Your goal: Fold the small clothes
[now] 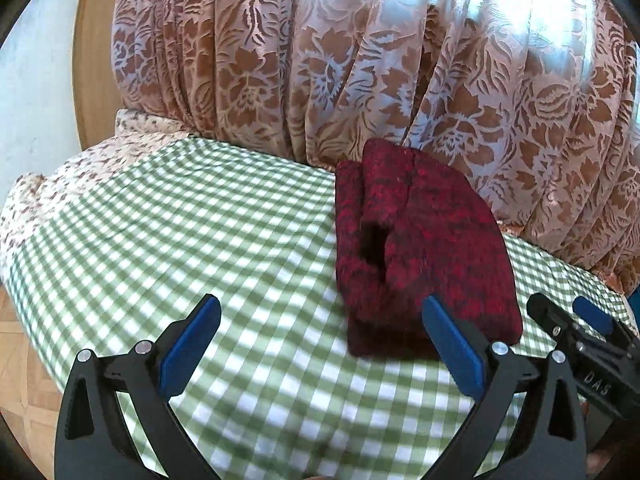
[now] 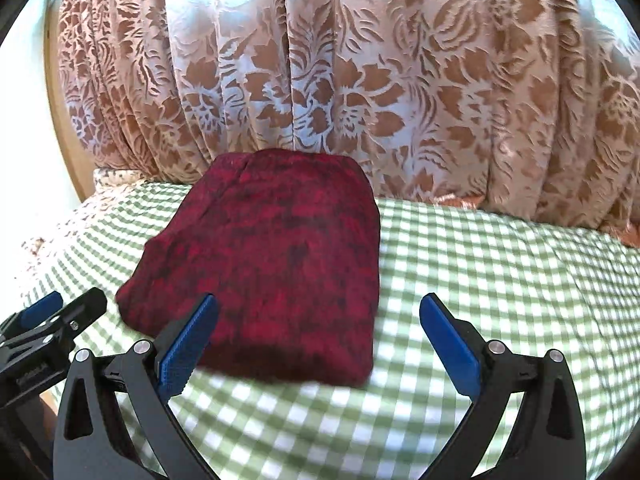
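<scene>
A dark red patterned garment (image 1: 424, 248) lies folded into a thick rectangle on the green-and-white checked cloth (image 1: 200, 220), near the far edge by the curtain. In the left wrist view my left gripper (image 1: 322, 308) is wide open with only checked cloth between its blue pads; its right finger (image 1: 452, 344) overlaps the garment's near corner. My right gripper (image 1: 564, 312) shows at the right edge there. In the right wrist view the garment (image 2: 280, 264) lies ahead and left. My right gripper (image 2: 320, 308) is open over its near edge and grips nothing. My left gripper (image 2: 70, 304) shows at the left.
A brown-and-pale floral curtain (image 1: 360, 60) hangs right behind the table and touches the garment's far end. A small-flowered under-cloth (image 1: 60, 168) shows along the left edge. Wooden floor (image 1: 16, 340) lies below left, with a wall and wooden frame (image 1: 88, 80) beyond.
</scene>
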The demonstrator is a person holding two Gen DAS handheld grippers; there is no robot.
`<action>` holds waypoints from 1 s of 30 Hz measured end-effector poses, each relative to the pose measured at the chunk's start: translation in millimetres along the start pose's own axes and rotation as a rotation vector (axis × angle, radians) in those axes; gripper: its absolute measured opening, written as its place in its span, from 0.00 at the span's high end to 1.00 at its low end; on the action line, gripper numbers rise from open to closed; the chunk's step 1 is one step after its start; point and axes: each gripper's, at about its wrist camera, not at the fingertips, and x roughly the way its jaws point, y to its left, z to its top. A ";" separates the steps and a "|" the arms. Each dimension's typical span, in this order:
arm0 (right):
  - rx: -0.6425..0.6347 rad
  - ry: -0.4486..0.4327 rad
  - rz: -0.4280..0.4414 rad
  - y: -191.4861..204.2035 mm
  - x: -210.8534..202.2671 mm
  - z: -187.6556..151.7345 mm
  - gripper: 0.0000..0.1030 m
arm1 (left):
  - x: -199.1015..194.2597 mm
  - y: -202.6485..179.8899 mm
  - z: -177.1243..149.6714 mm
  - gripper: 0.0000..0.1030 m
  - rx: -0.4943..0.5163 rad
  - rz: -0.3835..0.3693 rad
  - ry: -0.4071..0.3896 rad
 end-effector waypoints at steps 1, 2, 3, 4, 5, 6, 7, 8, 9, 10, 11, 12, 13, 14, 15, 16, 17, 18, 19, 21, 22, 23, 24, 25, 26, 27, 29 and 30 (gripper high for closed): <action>0.004 0.006 -0.002 0.0 -2.6 -4.6 0.03 | -4.4 -0.7 -4.1 0.02 0.007 0.004 0.002; 0.009 0.012 -0.009 0.1 -7.1 -12.1 0.03 | -7.8 -0.9 -6.8 0.02 0.013 0.005 0.002; 0.015 0.015 -0.011 -0.2 -10.6 -17.7 0.03 | -12.4 -1.7 -10.3 0.02 0.023 0.008 0.000; 0.024 0.019 -0.008 -0.6 -14.2 -23.3 0.03 | -16.0 -2.9 -12.5 0.02 0.030 0.010 -0.001; 0.028 0.022 -0.005 -1.4 -16.2 -26.4 0.03 | -20.1 -4.2 -14.8 0.02 0.034 0.013 -0.004; 0.029 0.024 -0.009 -1.4 -19.2 -29.7 0.03 | -23.9 -5.5 -16.3 0.02 0.041 0.011 -0.008; 0.025 0.019 -0.016 -0.7 -23.2 -32.2 0.03 | -27.8 -7.1 -17.5 0.02 0.050 0.006 -0.012; 0.019 0.014 -0.021 0.1 -26.1 -33.7 0.03 | -31.4 -8.5 -18.2 0.02 0.057 0.001 -0.014; 0.010 0.011 -0.029 1.0 -29.2 -34.4 0.03 | -34.3 -9.3 -18.9 0.02 0.060 -0.001 -0.015; 0.002 0.005 -0.037 2.4 -33.4 -34.7 0.03 | -38.2 -10.4 -19.6 0.02 0.060 0.001 -0.018; 0.000 -0.001 -0.039 2.7 -35.9 -34.4 0.03 | -42.3 -11.5 -20.4 0.02 0.062 0.002 -0.025; -0.001 -0.010 -0.042 3.2 -39.6 -33.9 0.03 | -44.6 -12.0 -20.9 0.02 0.064 0.003 -0.029; -0.002 -0.020 -0.049 3.8 -43.7 -33.7 0.03 | -47.1 -12.9 -21.3 0.02 0.069 0.007 -0.030; -0.004 -0.026 -0.054 4.0 -46.3 -33.9 0.03 | -48.9 -13.2 -22.1 0.02 0.071 0.009 -0.030; -0.005 -0.029 -0.060 4.3 -48.8 -34.1 0.03 | -50.6 -13.7 -22.6 0.02 0.073 0.011 -0.031; -0.004 -0.029 -0.061 3.9 -50.1 -34.2 0.03 | -52.6 -13.9 -23.5 0.02 0.075 0.015 -0.037; 0.000 -0.030 -0.060 4.2 -52.1 -35.7 0.03 | -54.1 -13.9 -24.5 0.02 0.078 0.018 -0.041; 0.002 -0.030 -0.058 4.2 -53.6 -37.7 0.03 | -54.6 -14.2 -24.6 0.02 0.081 0.018 -0.040; 0.003 -0.029 -0.061 4.4 -54.6 -39.7 0.03 | -55.8 -14.5 -25.5 0.02 0.087 0.017 -0.040; 0.009 -0.028 -0.061 3.5 -56.1 -42.5 0.03 | -57.8 -14.4 -26.7 0.02 0.093 0.018 -0.044; 0.013 -0.028 -0.058 3.5 -57.3 -44.1 0.03 | -58.4 -14.9 -27.3 0.02 0.096 0.017 -0.044; 0.013 -0.029 -0.055 2.6 -58.1 -44.7 0.03 | -59.1 -15.1 -27.6 0.02 0.098 0.016 -0.045; 0.012 -0.031 -0.055 3.1 -59.4 -45.8 0.03 | -59.5 -14.9 -27.4 0.02 0.099 0.015 -0.046; 0.008 -0.030 -0.054 3.7 -60.1 -46.8 0.03 | -60.0 -14.9 -27.7 0.02 0.098 0.016 -0.047; 0.005 -0.028 -0.051 4.5 -60.3 -47.9 0.03 | -59.8 -14.7 -27.6 0.02 0.097 0.016 -0.046; 0.001 -0.027 -0.050 4.8 -60.3 -48.6 0.03 | -60.0 -14.7 -28.0 0.02 0.096 0.016 -0.044; -0.003 -0.032 -0.052 4.2 -61.1 -49.2 0.03 | -60.5 -15.2 -28.5 0.02 0.097 0.015 -0.045; 0.000 -0.034 -0.054 4.0 -61.8 -49.8 0.03 | -60.2 -15.0 -27.9 0.02 0.099 0.015 -0.045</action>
